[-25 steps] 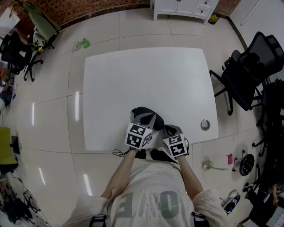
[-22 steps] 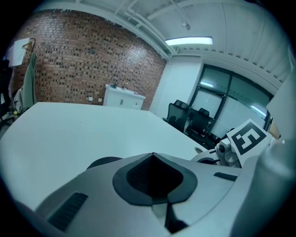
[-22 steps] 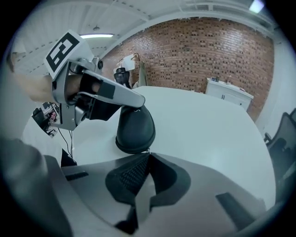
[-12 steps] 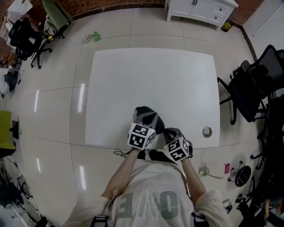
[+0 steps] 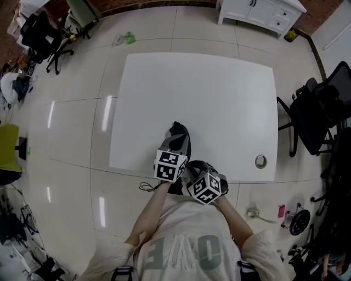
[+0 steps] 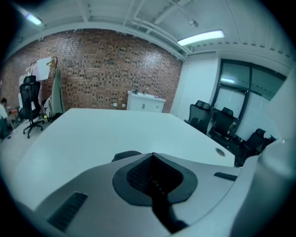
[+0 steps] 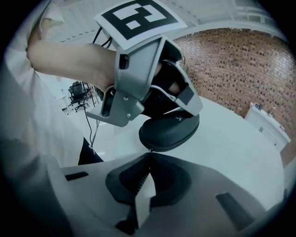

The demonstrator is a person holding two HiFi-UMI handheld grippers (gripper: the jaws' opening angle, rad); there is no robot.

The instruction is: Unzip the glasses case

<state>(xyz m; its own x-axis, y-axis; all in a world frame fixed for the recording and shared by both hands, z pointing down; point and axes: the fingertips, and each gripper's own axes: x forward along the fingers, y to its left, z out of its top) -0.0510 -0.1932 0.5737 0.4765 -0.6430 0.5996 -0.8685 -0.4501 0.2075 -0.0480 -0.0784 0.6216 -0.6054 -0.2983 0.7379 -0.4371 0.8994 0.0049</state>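
Observation:
The black glasses case (image 5: 178, 133) sits near the front edge of the white table (image 5: 203, 93). My left gripper (image 5: 176, 145) reaches over it from the near side, jaws closed on it. The right gripper view shows the case (image 7: 169, 131) clamped under the left gripper (image 7: 172, 99). My right gripper (image 7: 149, 154) is shut, its tips at the small zipper pull (image 7: 149, 149) on the case's near end. In the head view the right gripper (image 5: 189, 171) lies just right of the left one. Only a dark sliver of the case (image 6: 123, 156) shows past the left gripper (image 6: 152, 156) in its own view.
A round cable grommet (image 5: 260, 161) is set in the table's right front corner. Black office chairs (image 5: 318, 115) stand to the right and more chairs (image 5: 44, 33) at the far left. A white cabinet (image 5: 258, 11) stands beyond the table. A thin cable (image 5: 145, 187) hangs at the table's front edge.
The case has turned from lying crosswise to pointing away from me. My right gripper has moved left and closer to my body, close against the left one.

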